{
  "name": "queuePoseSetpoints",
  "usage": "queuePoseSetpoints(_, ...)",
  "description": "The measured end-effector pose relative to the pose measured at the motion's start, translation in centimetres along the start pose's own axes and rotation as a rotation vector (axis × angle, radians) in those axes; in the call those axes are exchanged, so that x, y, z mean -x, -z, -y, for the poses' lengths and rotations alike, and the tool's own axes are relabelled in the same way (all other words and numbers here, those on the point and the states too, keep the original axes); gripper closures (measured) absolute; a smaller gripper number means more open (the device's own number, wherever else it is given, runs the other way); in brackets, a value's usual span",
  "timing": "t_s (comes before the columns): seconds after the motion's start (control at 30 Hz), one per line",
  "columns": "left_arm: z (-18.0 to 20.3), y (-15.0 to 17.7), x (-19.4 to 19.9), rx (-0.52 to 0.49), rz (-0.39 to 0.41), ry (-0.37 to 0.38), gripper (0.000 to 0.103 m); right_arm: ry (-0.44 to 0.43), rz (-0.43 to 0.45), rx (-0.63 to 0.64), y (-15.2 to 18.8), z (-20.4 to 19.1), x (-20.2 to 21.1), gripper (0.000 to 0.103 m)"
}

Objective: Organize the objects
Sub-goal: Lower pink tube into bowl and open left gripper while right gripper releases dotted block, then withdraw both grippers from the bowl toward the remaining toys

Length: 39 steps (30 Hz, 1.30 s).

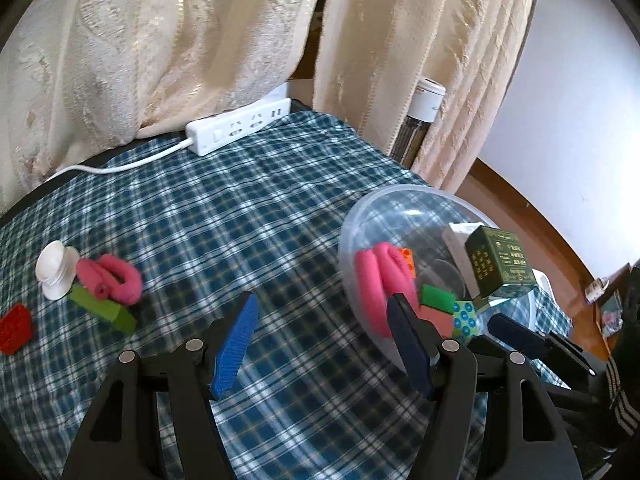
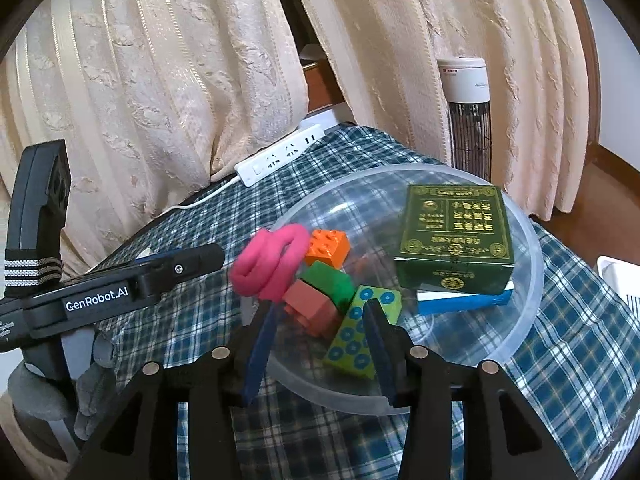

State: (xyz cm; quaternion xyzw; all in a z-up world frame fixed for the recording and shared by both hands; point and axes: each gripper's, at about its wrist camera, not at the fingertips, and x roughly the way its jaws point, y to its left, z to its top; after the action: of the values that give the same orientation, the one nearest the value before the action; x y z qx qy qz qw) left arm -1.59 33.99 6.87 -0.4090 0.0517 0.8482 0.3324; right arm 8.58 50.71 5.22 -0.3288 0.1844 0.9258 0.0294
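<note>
A clear plastic bowl (image 2: 524,280) on the checked tablecloth holds a pink hair band (image 2: 272,264), an orange brick (image 2: 327,247), a green brick (image 2: 332,282), a red-brown brick (image 2: 312,308), a dotted green block (image 2: 360,332), and a dark green box (image 2: 456,236) on a blue-and-white box (image 2: 464,300). My right gripper (image 2: 320,320) is open and empty at the bowl's near rim. My left gripper (image 1: 324,316) is open and empty over the cloth left of the bowl (image 1: 360,216). On the left lie another pink hair band (image 1: 112,278), a green block (image 1: 102,308), a red brick (image 1: 16,328) and a white cap (image 1: 56,268).
A white power strip (image 1: 240,126) with its cable lies at the table's back edge under cream curtains (image 1: 180,40). A white tower fan (image 2: 468,116) stands behind the table. A white basket edge (image 2: 620,280) shows at the right. The other gripper (image 2: 120,284) is close at the left.
</note>
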Motion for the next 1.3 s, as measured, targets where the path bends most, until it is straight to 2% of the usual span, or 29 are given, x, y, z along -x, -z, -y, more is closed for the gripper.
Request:
queuePoseSetpoints(0.47, -3.6, 1.5, 2.6, 0.046, 0.020, -0.047, 0.035, -0.044, 0.005, 0.062, -0.3, -3.8, -0.2, 0.055)
queuePoseSetpoints(0.67, -6.1, 2.1, 3.7, 0.089, 0.029, -0.078, 0.035, -0.072, 0.004, 0.089, -0.3, -5.9, -0.6, 0.046)
queuePoseSetpoints(0.9, -9.2, 3.0, 4.9, 0.140, 0.032, -0.118, 0.035, -0.101, -0.007, 0.108, -0.4, -7.8, -1.2, 0.042)
queuePoseSetpoints(1.3, -14.4, 4.4, 6.9, 0.231, 0.042, -0.180, 0.035, -0.143, -0.045, 0.164, 0.2, -11.6, -2.6, 0.041)
